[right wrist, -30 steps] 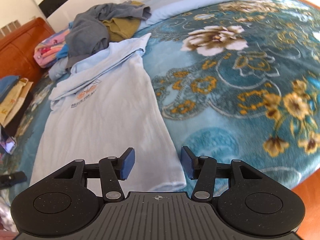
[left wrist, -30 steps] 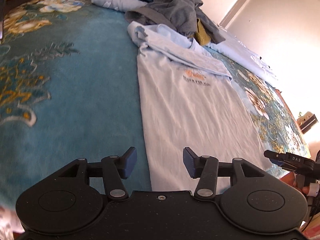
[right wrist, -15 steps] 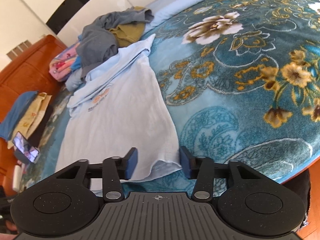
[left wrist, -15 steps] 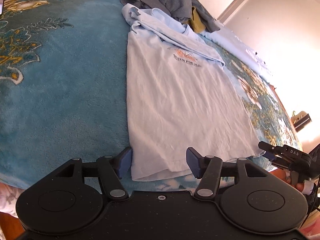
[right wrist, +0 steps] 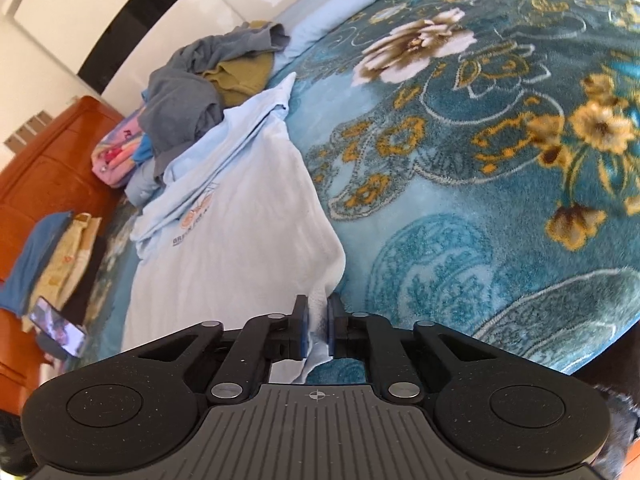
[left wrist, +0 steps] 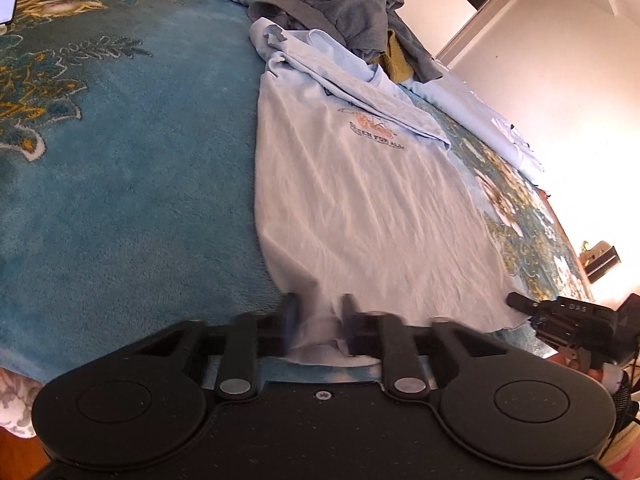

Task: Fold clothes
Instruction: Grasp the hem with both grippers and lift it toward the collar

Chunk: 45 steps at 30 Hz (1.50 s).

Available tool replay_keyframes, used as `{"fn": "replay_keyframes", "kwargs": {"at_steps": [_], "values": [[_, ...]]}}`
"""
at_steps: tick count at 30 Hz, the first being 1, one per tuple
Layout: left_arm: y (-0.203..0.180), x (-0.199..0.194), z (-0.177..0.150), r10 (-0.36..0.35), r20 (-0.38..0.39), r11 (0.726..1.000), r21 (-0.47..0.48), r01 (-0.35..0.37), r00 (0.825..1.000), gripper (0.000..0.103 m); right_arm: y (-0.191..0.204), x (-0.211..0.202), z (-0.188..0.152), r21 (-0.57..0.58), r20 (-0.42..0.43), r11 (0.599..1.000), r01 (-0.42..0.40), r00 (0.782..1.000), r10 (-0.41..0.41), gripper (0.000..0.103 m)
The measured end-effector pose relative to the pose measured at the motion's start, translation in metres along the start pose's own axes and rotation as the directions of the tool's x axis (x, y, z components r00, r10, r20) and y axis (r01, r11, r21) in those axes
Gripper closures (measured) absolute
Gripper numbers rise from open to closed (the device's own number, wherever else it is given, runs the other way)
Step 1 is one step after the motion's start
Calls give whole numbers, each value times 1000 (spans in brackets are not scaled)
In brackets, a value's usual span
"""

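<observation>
Left wrist view: the left gripper [left wrist: 318, 316] points down at a slant over the near edge of the bed [left wrist: 120, 184], its jaws having just been closing and now pinched on one bottom corner of the light blue T-shirt [left wrist: 360, 200]. The right gripper [right wrist: 318, 330] tilts down the same way, its jaws likewise just closed tight on the other bottom corner, cloth bunched between the blue pads [right wrist: 303, 330]. The shirt lies flat and lengthwise on the teal floral blanket [right wrist: 480, 160], hem nearest the grippers, sleeves folded across the chest, an orange print with dark lettering [left wrist: 376, 132] showing, faint wrinkles fanning from the pinched corners. Beyond its collar sits a heap of grey and olive clothes [left wrist: 352, 12].
</observation>
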<state>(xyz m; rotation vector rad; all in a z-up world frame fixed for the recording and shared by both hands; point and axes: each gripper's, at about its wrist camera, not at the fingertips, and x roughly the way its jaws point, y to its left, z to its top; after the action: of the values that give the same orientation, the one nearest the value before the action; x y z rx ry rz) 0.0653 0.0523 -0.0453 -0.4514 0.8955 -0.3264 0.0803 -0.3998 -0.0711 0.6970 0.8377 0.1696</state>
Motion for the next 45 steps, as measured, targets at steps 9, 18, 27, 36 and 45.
{"fn": "replay_keyframes", "kwargs": {"at_steps": [9, 18, 27, 36, 45], "values": [[-21, -26, 43, -164, 209, 983, 112, 143, 964, 103, 29, -21, 37, -21, 110, 996, -91, 990, 92, 98], [-9, 13, 131, -136, 301, 987, 121, 104, 944, 103, 74, 31, 131, -60, 141, 991, -119, 982, 127, 98], [0, 88, 221, -76, 311, 990, 137, 35, 947, 103, 96, 141, 209, -107, 101, 993, -42, 993, 53, 98], [16, 152, 286, -12, 327, 998, 64, -9, 945, 103, 118, 225, 267, -142, 104, 990, 26, 994, -11, 98], [47, 194, 307, 63, 219, 997, -64, -50, 974, 90, 112, 281, 275, -152, 8, 979, 133, 991, -133, 93]]}}
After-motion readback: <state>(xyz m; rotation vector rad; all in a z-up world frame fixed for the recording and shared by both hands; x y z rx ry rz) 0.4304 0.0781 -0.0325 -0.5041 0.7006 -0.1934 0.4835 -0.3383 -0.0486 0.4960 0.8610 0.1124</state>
